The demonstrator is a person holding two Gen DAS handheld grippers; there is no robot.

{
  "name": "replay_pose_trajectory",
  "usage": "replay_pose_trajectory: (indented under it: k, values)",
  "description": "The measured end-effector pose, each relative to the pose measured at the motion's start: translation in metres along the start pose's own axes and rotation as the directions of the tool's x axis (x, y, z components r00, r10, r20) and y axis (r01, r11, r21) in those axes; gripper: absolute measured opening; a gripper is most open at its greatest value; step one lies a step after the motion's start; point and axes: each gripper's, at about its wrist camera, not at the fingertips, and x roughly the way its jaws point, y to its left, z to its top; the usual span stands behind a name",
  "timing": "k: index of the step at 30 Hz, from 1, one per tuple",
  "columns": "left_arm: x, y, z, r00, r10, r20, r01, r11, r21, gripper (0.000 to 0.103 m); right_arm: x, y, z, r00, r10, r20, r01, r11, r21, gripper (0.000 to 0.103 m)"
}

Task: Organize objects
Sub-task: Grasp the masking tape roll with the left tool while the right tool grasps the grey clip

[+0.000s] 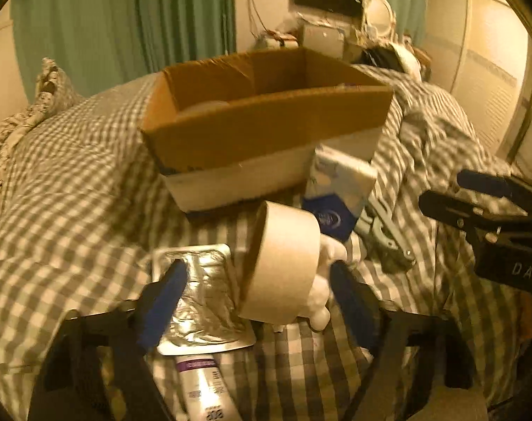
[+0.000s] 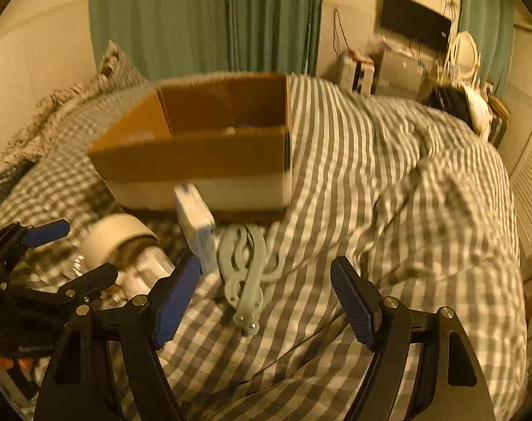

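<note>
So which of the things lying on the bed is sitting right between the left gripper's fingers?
The tape roll, tipped on its edge. The foil pack lies flat beside it; the blue-and-white box leans against the cardboard box.

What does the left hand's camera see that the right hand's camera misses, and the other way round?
Only the left wrist view shows the purple-labelled tube lying near its own open fingers, and the whole silver foil tray.

Only the right wrist view shows the wide stretch of checked bedding to the right, and the folding hanger in full.

Both show the cardboard box, the tape roll, the blue and white packet, the green curtains, and each other's gripper: the right gripper and the left gripper, both open.
</note>
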Motion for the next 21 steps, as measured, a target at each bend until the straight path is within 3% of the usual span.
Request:
replay_pose_trajectory:
  k: [2, 4, 11, 15, 21]
  values:
    - [0.005, -0.001, -0.001, 1.000, -0.004, -0.012, 0.004, 1.000, 0.005, 0.045, 0.003, -0.001, -0.004, 1.000, 0.008, -0.009, -0.008, 1.000, 0.005, 0.077]
    - [0.003, 0.001, -0.002, 1.000, -0.021, -0.009, 0.021, 1.000, -0.003, 0.032, 0.008, -0.003, -0.005, 1.000, 0.012, -0.026, -0.012, 1.000, 0.013, 0.077]
    - [-0.024, 0.015, 0.007, 0.999, 0.002, 0.052, 0.000, 1.000, -0.031, 0.032, 0.028, -0.005, -0.005, 0.993, 0.040, -0.108, -0.037, 0.999, 0.031, 0.077]
    - [-0.032, 0.023, 0.009, 0.997, 0.025, 0.067, -0.023, 0.999, -0.038, 0.031, 0.057, 0.002, -0.005, 0.972, 0.062, -0.225, -0.061, 0.998, 0.012, 0.077]
    - [-0.035, 0.034, 0.011, 0.996, 0.043, 0.073, -0.039, 0.998, -0.055, 0.030, 0.089, 0.005, 0.008, 0.957, 0.067, -0.282, -0.063, 0.998, 0.024, 0.077]
